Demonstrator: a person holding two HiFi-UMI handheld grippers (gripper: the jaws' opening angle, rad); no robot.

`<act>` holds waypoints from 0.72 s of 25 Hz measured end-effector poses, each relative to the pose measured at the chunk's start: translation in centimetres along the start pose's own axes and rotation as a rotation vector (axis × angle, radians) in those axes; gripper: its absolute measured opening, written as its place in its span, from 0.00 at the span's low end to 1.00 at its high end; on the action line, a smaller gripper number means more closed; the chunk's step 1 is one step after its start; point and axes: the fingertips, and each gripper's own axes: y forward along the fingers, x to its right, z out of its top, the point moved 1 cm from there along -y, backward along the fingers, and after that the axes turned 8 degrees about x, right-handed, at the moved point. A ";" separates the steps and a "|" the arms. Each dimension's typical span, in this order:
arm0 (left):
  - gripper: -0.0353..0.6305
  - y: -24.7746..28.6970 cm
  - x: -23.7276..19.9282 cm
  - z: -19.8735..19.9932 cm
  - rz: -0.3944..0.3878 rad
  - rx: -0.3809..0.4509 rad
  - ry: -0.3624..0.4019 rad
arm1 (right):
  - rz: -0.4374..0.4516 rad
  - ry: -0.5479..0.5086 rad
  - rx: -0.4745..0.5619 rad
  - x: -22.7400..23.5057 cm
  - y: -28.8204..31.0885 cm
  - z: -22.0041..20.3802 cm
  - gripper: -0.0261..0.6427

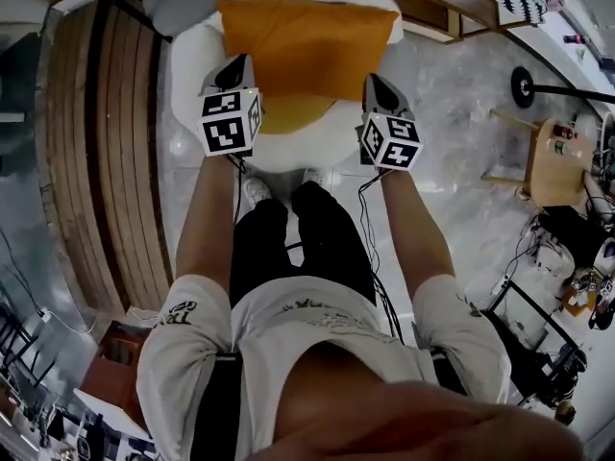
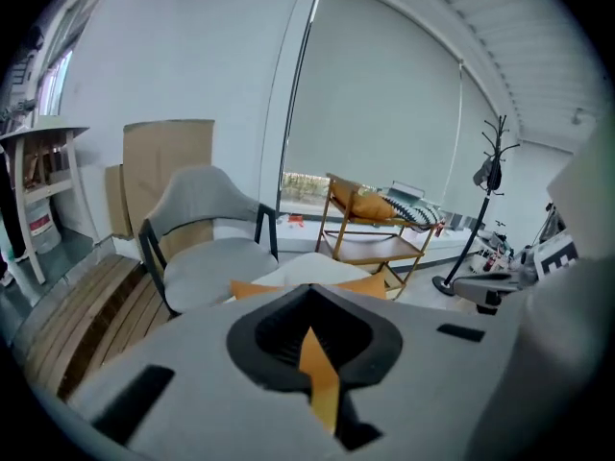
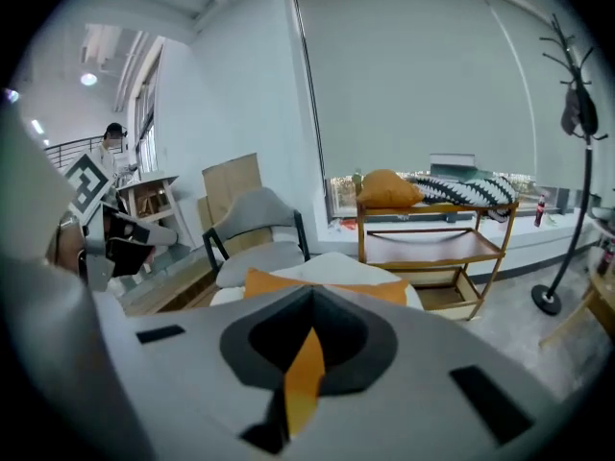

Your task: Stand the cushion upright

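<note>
Grey stone floor [image 1: 452, 113] carried a white pouf [image 1: 288, 150], with the orange cushion [image 1: 307, 46] on it at 12 o'clock. Left gripper [image 1: 235, 70]: jaws closed tight, pinching the cushion's 7 o'clock corner. Right gripper [image 1: 377, 86]: jaws closed tight, pinching its 5 o'clock corner.
</note>
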 end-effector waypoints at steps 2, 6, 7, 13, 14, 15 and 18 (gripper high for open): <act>0.09 -2.5 1.1 2.3 -0.007 0.024 -0.015 | 0.003 0.017 0.028 -1.5 -2.5 2.0 0.08; 0.09 -7.1 3.1 6.3 -0.021 0.060 -0.039 | 0.025 0.064 0.090 -4.4 -6.7 6.7 0.08; 0.09 -7.9 3.4 7.5 -0.024 0.075 -0.038 | 0.028 0.067 0.113 -5.0 -7.3 8.2 0.08; 0.09 -13.8 4.7 14.9 -0.055 0.151 -0.010 | 0.016 0.047 0.257 -8.2 -11.5 17.6 0.08; 0.09 -14.8 4.9 16.0 -0.054 0.164 0.004 | 0.011 0.052 0.275 -8.4 -12.2 19.1 0.08; 0.09 -15.9 5.2 17.0 -0.051 0.177 0.017 | 0.007 0.064 0.292 -8.6 -12.9 20.5 0.08; 0.09 -18.5 5.8 19.8 -0.054 0.216 0.044 | 0.016 0.109 0.346 -9.1 -14.7 24.6 0.08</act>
